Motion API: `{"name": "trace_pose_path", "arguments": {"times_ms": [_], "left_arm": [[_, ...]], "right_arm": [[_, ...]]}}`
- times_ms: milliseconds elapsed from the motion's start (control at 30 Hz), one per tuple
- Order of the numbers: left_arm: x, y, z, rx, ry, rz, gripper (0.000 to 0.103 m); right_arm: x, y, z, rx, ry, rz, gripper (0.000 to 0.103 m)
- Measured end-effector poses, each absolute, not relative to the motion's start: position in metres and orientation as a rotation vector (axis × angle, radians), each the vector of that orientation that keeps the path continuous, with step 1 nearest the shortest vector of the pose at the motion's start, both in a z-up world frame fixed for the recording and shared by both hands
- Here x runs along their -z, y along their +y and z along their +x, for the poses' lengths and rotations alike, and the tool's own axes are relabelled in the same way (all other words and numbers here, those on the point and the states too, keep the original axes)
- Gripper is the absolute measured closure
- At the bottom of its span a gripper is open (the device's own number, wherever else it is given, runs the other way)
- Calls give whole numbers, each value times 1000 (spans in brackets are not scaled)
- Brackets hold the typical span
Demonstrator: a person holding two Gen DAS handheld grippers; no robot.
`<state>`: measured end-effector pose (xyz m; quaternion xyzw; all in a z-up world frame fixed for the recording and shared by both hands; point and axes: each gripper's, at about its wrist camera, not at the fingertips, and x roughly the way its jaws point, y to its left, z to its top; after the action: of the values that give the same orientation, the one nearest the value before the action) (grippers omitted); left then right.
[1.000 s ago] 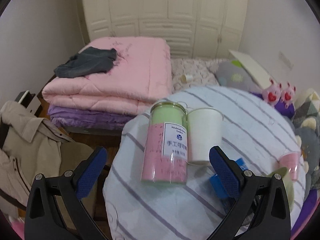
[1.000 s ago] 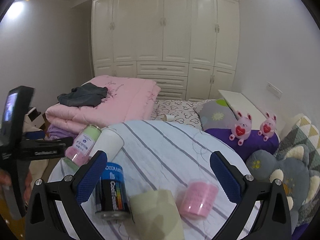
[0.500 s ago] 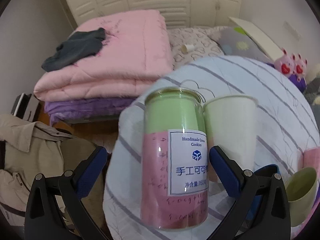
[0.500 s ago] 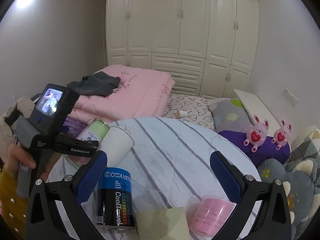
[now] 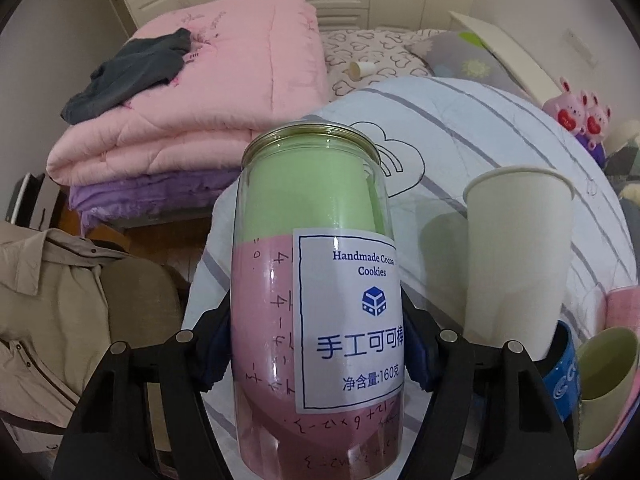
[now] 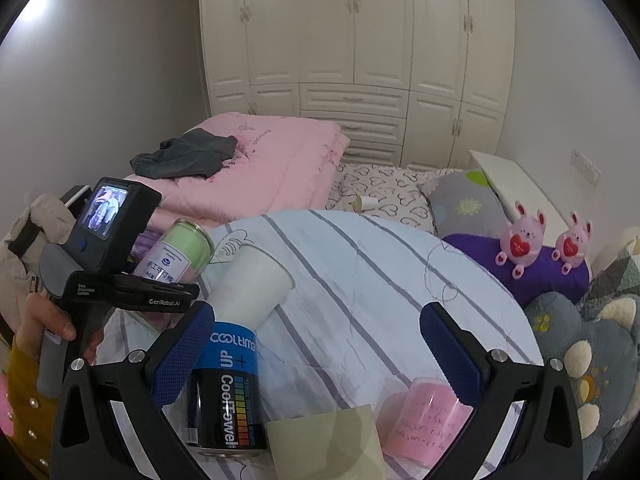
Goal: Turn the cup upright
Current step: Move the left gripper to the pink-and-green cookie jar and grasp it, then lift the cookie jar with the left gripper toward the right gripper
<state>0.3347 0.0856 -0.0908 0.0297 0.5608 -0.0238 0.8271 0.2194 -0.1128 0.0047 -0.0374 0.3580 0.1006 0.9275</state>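
L gripper point(image 5: 316, 356) clamped on jar point(image 5: 316, 280)
Jar's long axis runs fwd between pads — R gripper point(image 6: 316, 354) spread, farther off.

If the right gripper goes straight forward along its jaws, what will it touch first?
Most likely nothing close: between the open jaws of the right gripper lies only the striped quilt. The can stands at its left jaw and might be brushed; depth is unclear.
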Motion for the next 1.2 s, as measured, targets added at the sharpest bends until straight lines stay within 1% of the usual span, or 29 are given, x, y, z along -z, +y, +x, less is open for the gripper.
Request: {"name": "trace_pose_path", "arguments": {"times_ms": [333, 600, 800, 900, 1100, 1200], "left_arm": [[69, 92, 324, 33, 1132, 31, 32], [73, 94, 306, 29, 1144, -16, 33], [54, 86, 271, 15, 1107, -9, 33], [35, 77, 245, 8, 1071, 4, 33], [2, 54, 195, 35, 998, 17, 32], [-4, 47, 177, 69, 989, 1, 32]], "right_arm": [[-8, -121, 214, -199, 732, -61, 0], [-17, -125, 201, -209, 717, -60, 0], [-27, -132, 185, -194, 698, -70, 0], [-33, -136, 171, -184, 689, -69, 0], [-45, -152, 130, -162, 655, -60, 0], [-46, -158, 116, -137, 655, -74, 0]]}}
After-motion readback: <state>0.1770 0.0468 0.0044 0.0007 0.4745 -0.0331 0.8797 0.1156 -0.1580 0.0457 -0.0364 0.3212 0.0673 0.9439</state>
